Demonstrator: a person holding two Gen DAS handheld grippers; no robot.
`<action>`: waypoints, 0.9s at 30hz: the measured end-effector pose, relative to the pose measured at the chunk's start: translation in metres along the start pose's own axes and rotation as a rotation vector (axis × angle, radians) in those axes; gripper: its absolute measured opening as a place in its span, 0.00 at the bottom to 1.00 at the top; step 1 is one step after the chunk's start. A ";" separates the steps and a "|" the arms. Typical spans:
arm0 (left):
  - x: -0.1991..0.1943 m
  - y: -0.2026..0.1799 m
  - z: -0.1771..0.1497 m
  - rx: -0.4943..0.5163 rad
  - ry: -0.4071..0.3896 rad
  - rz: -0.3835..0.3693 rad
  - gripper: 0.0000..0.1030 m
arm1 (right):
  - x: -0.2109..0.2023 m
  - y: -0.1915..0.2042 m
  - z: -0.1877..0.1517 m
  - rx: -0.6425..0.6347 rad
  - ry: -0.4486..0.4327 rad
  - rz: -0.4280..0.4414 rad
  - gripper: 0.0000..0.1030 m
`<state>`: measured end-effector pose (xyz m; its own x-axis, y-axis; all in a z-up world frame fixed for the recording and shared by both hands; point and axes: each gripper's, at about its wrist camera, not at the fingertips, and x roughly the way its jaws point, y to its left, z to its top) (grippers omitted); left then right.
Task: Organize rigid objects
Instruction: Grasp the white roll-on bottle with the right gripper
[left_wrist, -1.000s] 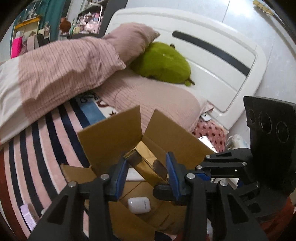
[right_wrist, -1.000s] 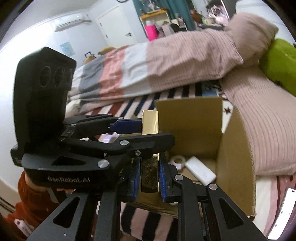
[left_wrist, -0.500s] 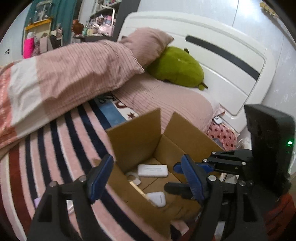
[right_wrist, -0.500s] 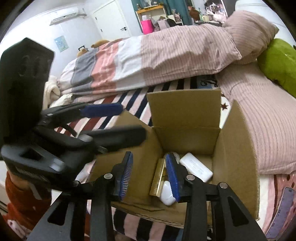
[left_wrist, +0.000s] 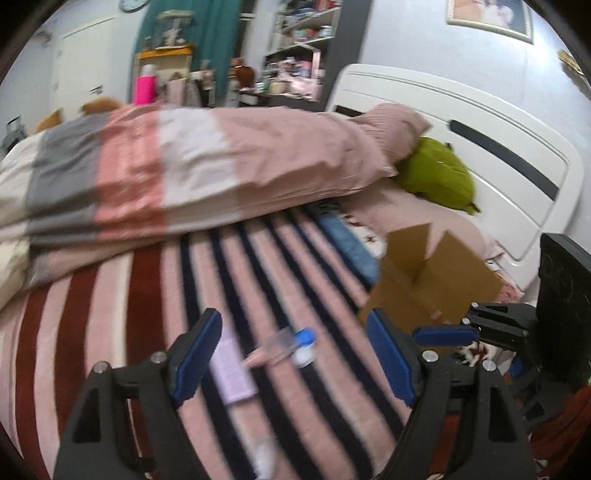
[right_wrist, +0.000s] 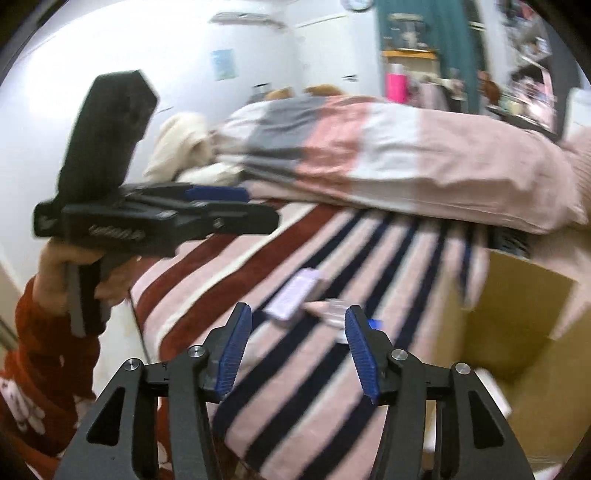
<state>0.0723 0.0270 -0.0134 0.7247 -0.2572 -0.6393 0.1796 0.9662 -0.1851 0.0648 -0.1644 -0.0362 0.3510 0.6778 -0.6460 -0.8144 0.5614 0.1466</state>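
Cardboard box (left_wrist: 436, 280) at our right; left gripper (left_wrist: 295, 363) and right gripper (right_wrist: 297, 350) both empty, jaws opening above tube (left_wrist: 284, 345), card (right_wrist: 295, 297).

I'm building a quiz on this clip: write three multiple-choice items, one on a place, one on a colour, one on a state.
1. Where does the lilac box lie?
A. in the carton
B. on the striped blanket
C. on the pillow

2. What colour is the clear tube's cap?
A. blue
B. red
C. green

3. What does the left gripper hold?
A. the tube
B. the lilac box
C. nothing

Key: 1 B, it rests on the stripes, left of the carton. 2 A, the cap shows blue. 3 C, its jaws are opening with nothing pinched between them.
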 end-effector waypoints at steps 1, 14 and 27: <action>-0.001 0.008 -0.008 -0.012 0.003 0.012 0.76 | 0.011 0.008 -0.003 -0.015 0.009 0.031 0.55; 0.001 0.079 -0.103 -0.147 0.085 0.034 0.76 | 0.149 0.063 -0.071 -0.226 0.232 0.101 0.79; 0.008 0.086 -0.118 -0.195 0.122 0.011 0.76 | 0.163 0.059 -0.065 -0.268 0.205 0.054 0.60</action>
<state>0.0147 0.1062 -0.1229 0.6380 -0.2587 -0.7253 0.0319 0.9500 -0.3107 0.0443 -0.0513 -0.1817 0.2259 0.5782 -0.7840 -0.9315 0.3639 -0.0001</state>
